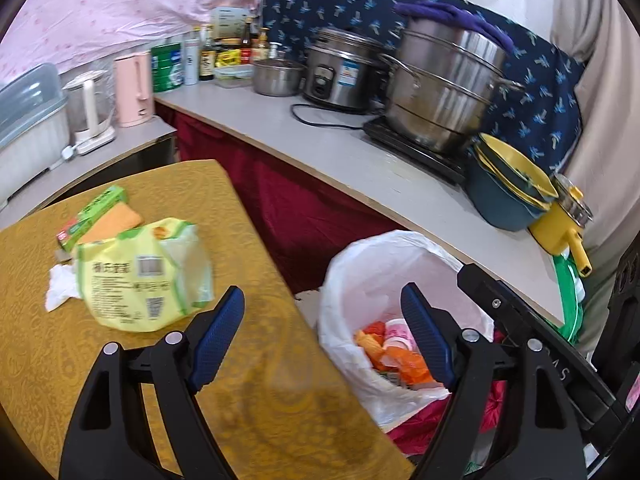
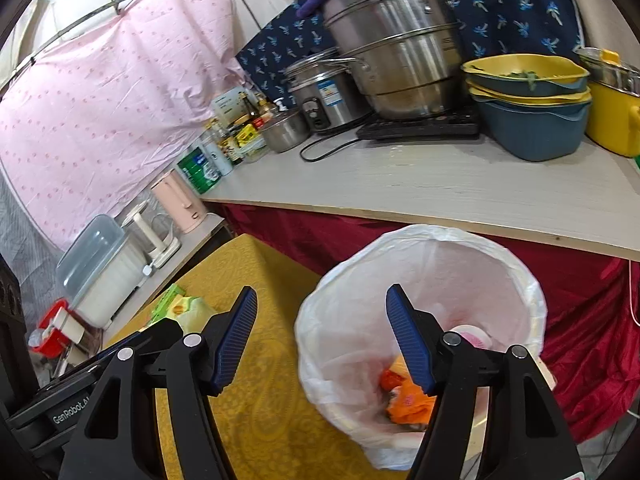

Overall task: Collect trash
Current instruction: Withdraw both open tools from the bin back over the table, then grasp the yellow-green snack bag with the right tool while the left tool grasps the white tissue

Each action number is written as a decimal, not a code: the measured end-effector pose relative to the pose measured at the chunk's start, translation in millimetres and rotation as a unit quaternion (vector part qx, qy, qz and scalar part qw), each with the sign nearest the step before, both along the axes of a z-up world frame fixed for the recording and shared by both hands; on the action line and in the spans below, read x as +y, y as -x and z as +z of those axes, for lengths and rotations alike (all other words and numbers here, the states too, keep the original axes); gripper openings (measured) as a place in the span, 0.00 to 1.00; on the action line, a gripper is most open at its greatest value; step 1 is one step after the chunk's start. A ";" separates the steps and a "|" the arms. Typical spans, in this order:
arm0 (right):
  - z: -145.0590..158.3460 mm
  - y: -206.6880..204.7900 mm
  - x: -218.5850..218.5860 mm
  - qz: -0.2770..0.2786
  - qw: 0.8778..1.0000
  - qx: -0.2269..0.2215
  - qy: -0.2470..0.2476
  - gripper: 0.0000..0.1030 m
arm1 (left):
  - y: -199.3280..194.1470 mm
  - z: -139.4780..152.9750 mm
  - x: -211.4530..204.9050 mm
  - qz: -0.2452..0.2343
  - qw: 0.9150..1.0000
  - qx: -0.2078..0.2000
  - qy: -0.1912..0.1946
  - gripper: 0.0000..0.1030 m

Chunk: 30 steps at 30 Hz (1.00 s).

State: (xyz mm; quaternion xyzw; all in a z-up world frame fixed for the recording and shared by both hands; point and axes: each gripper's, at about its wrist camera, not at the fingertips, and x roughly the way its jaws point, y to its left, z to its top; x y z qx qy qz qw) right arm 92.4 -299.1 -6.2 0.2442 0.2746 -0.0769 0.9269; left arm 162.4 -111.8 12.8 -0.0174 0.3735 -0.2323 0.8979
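Observation:
A bin lined with a white bag [image 1: 372, 276] [image 2: 360, 280] stands beside the yellow-clothed table [image 1: 256, 392] [image 2: 256, 408]. Orange and pink wrappers [image 1: 400, 352] [image 2: 408, 396] lie at its bottom. On the table rest a yellow-green plastic package [image 1: 140, 276] [image 2: 192, 310], a crumpled white tissue [image 1: 60, 286], a green box [image 1: 96, 216] [image 2: 168, 298] and an orange piece [image 1: 114, 222]. My left gripper [image 1: 322, 336] stands open and empty over the table edge and the bin. My right gripper [image 2: 322, 336] hangs open and empty at the bin's rim.
A grey counter [image 1: 320, 148] [image 2: 420, 184] with a dark red skirt runs behind the bin, carrying a steel steamer pot [image 1: 444, 84], a rice cooker [image 1: 340, 72], blue and yellow basins [image 1: 508, 192], a yellow pot [image 1: 560, 224], bottles and a pink kettle [image 1: 134, 88].

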 end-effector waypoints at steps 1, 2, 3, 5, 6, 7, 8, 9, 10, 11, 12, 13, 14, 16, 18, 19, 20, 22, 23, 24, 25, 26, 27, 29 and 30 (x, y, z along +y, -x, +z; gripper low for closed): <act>1.1 -2.4 5.7 0.004 1.000 0.000 0.001 0.63 | -0.9 1.0 9.2 0.007 1.000 0.000 0.002 0.74; 1.9 -5.3 13.5 0.011 1.000 0.001 0.001 0.63 | -1.6 1.5 16.0 0.012 1.000 -0.001 0.003 0.74; 2.5 -8.3 21.8 0.018 1.000 0.001 0.002 0.63 | -2.5 2.5 23.3 0.018 1.000 -0.001 0.004 0.74; 3.2 -13.7 37.6 0.032 0.999 0.003 0.006 0.63 | -4.6 3.5 40.5 0.033 0.999 -0.002 0.005 0.74; 3.6 -16.0 44.5 0.038 0.999 0.004 0.008 0.63 | -5.4 3.5 49.0 0.040 0.999 -0.001 0.007 0.74; 4.5 -20.0 55.0 0.047 0.999 0.005 0.010 0.63 | -7.1 3.6 59.8 0.049 0.999 -0.001 0.007 0.74; 4.4 -22.7 62.5 0.054 0.998 0.006 0.012 0.63 | -8.1 3.6 66.5 0.056 0.998 0.000 0.008 0.74; 4.6 -26.7 72.8 0.063 0.998 0.007 0.014 0.63 | -9.4 3.3 76.2 0.064 0.998 0.001 0.009 0.74; 4.7 -29.2 79.2 0.068 0.998 0.008 0.015 0.63 | -10.6 2.7 85.9 0.073 0.997 0.002 0.010 0.74; 4.3 -32.9 88.6 0.076 0.997 0.010 0.017 0.63 | -11.4 2.1 93.0 0.079 0.997 0.003 0.010 0.74; 3.4 -35.9 96.8 0.083 0.996 0.012 0.018 0.63 | -13.0 1.3 101.7 0.088 0.996 0.004 0.010 0.74; 2.6 -37.4 101.6 0.088 0.996 0.014 0.018 0.63 | -14.5 0.0 113.2 0.099 0.995 0.007 0.011 0.74; 1.1 -40.7 110.3 0.095 0.995 0.017 0.018 0.63 | -15.3 -1.3 121.5 0.106 0.994 0.009 0.012 0.74; -2.4 -45.6 123.5 0.106 0.994 0.022 0.019 0.63 | -16.3 -4.2 136.7 0.120 0.993 0.011 0.012 0.74; -5.9 -50.3 135.8 0.115 0.993 0.027 0.021 0.63 | -18.5 -8.4 154.9 0.136 0.991 0.014 0.010 0.74; -7.6 -53.2 142.2 0.120 0.992 0.029 0.022 0.63 | -19.1 -10.5 162.5 0.141 0.990 0.016 0.010 0.74; -9.6 -55.9 146.8 0.124 0.992 0.031 0.022 0.63 | -20.4 -12.7 171.0 0.149 0.989 0.018 0.010 0.74; -12.7 -61.3 156.7 0.131 0.990 0.035 0.024 0.63 | -23.0 -16.4 183.6 0.160 0.987 0.022 0.008 0.74; -14.4 -63.6 161.0 0.134 0.990 0.037 0.025 0.63 | -25.1 -19.1 191.6 0.168 0.986 0.024 0.007 0.74; -17.0 -67.7 166.2 0.137 0.989 0.041 0.026 0.63 | -26.5 -21.1 197.9 0.173 0.984 0.026 0.007 0.74; -19.3 -70.1 168.6 0.139 0.989 0.043 0.026 0.63 | -27.5 -22.9 203.2 0.177 0.984 0.027 0.006 0.74; -21.4 -73.6 172.2 0.141 0.989 0.046 0.026 0.63 | -29.4 -25.2 209.6 0.182 0.983 0.028 0.004 0.74; -22.9 -76.5 174.4 0.143 0.988 0.048 0.027 0.63 | -31.2 -27.6 215.1 0.186 0.982 0.029 0.001 0.74; -27.1 -83.3 181.2 0.147 0.987 0.052 0.030 0.63 | -35.7 -32.6 226.2 0.196 0.980 0.032 -0.003 0.74; -30.1 -88.1 184.7 0.150 0.987 0.055 0.030 0.63 | -38.3 -35.4 231.4 0.200 0.979 0.035 -0.003 0.74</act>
